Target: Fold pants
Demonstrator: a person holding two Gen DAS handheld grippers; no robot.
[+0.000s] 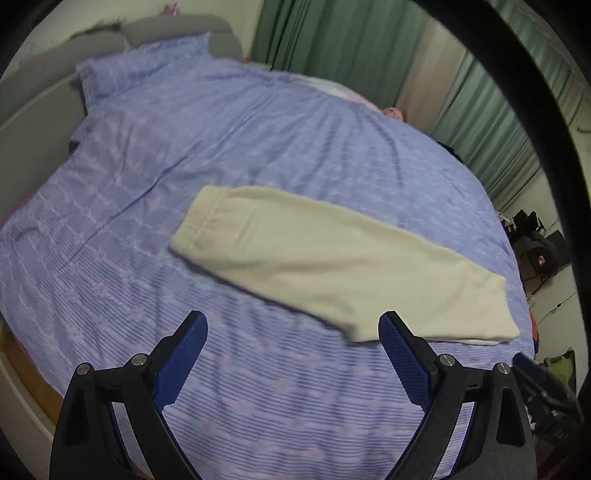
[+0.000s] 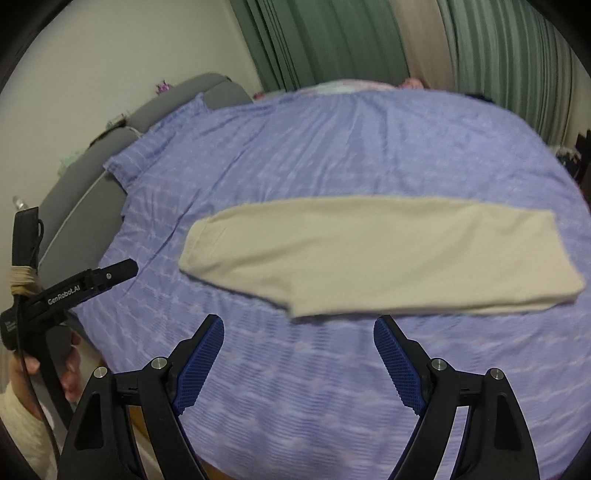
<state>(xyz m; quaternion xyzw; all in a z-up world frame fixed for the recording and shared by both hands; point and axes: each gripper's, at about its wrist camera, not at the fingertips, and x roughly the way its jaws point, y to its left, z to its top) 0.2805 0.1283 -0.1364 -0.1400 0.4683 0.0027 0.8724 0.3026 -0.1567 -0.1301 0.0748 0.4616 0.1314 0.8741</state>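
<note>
Cream pants [image 1: 328, 266] lie flat on the bed, folded lengthwise into one long strip, waistband end toward the left and leg ends toward the right. In the right wrist view the same pants [image 2: 376, 254] stretch across the middle of the bed. My left gripper [image 1: 293, 325] hovers open over the bedspread just in front of the strip's near edge, with nothing between its blue pads. My right gripper [image 2: 299, 326] is open too, empty, just short of the pants' near edge. The left gripper's black body [image 2: 79, 284], held by a hand [image 2: 70, 373], shows at the left edge of the right wrist view.
A lilac striped bedspread [image 1: 192, 155] covers the bed, with a grey headboard [image 2: 92, 162] along the far left. Green curtains [image 1: 332, 33] hang behind. Dark clutter [image 1: 535, 240] sits on the floor past the bed's right side. A black cable [image 1: 532, 92] arcs across the left wrist view.
</note>
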